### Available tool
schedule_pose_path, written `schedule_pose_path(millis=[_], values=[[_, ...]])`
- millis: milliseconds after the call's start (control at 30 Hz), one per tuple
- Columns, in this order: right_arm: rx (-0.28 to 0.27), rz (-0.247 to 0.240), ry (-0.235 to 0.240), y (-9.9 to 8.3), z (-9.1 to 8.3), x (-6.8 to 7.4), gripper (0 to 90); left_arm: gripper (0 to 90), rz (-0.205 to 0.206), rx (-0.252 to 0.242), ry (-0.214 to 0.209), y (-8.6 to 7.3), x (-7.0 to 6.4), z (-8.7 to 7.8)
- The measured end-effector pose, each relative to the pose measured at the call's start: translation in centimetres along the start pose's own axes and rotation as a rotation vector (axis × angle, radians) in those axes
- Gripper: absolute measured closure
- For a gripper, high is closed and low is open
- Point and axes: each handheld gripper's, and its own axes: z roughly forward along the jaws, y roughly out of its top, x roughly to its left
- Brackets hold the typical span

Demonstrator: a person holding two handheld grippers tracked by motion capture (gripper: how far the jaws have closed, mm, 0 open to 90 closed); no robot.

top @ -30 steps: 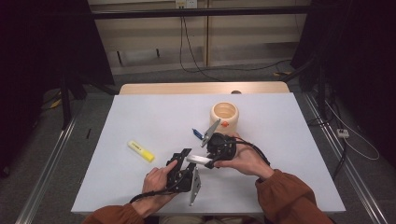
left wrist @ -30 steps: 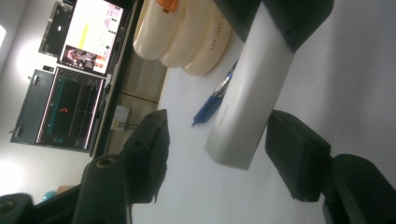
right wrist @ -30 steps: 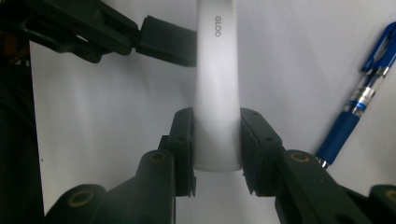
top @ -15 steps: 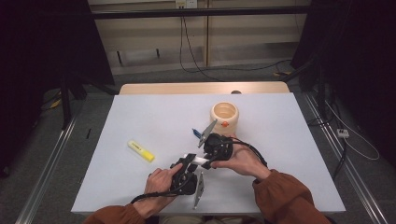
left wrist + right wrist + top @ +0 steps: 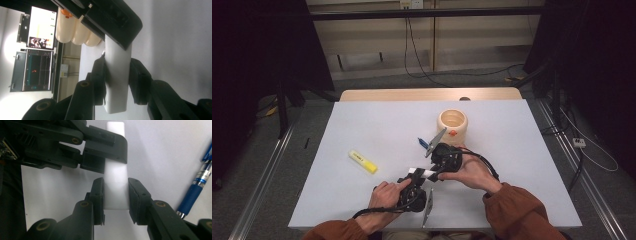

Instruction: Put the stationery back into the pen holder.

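Observation:
A white bar (image 5: 424, 174) is held just above the table between both grippers. In the left gripper view my left gripper (image 5: 117, 75) is shut on the near end of the white bar (image 5: 117, 57), and the right gripper's black body (image 5: 110, 17) clamps its far end. Seen from the right gripper view, my right gripper (image 5: 115, 192) is shut on the white bar (image 5: 115, 170), with the left gripper (image 5: 100, 145) gripping it farther up. From above, the left gripper (image 5: 414, 187) sits near the front edge and the right gripper (image 5: 444, 159) just beyond it.
A blue pen (image 5: 422, 143) lies just behind the right gripper, also at the right edge as the blue pen (image 5: 200, 182). A cream cup (image 5: 452, 125) stands behind that. A yellow highlighter (image 5: 363, 161) lies to the left on the white table (image 5: 522, 165).
The left hand has shifted slightly to the right and nearer the front edge. Both grippers keep their hold on the white bar, and the right hand has barely moved.

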Motion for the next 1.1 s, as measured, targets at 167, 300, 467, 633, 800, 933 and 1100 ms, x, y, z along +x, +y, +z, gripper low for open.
schedule_pose_path(millis=[167,300,467,633,800,933,1100], values=[[-0.032,0.004,0.02,-0.3,-0.1,-0.3,67.3,69.2,-0.051,-0.007,-0.022,-0.1,0.2,-0.1],[-0.061,0.005,0.024,-0.4,-0.3,-0.3,64.8,70.6,-0.085,-0.011,-0.038,-0.2,0.6,-0.1],[-0.079,0.01,0.031,-0.7,-0.6,-0.4,56.9,71.0,-0.129,0.001,-0.061,-0.5,1.0,-0.2],[-0.097,0.013,0.023,-1.1,-0.7,-0.4,48.9,71.0,-0.21,-0.03,-0.084,-0.7,1.2,0.0],[-0.134,0.024,-0.008,-1.4,-1.3,-0.5,41.6,71.0,-0.262,-0.031,-0.102,-1.1,1.8,-0.1],[-0.164,0.022,-0.034,-1.9,-1.6,-0.5,33.0,71.0,-0.342,-0.039,-0.13,-1.5,2.3,-0.1],[-0.194,0.044,-0.085,-2.7,-2.0,-0.5,26.4,71.0,-0.458,-0.068,-0.167,-2.2,2.9,0.1]])
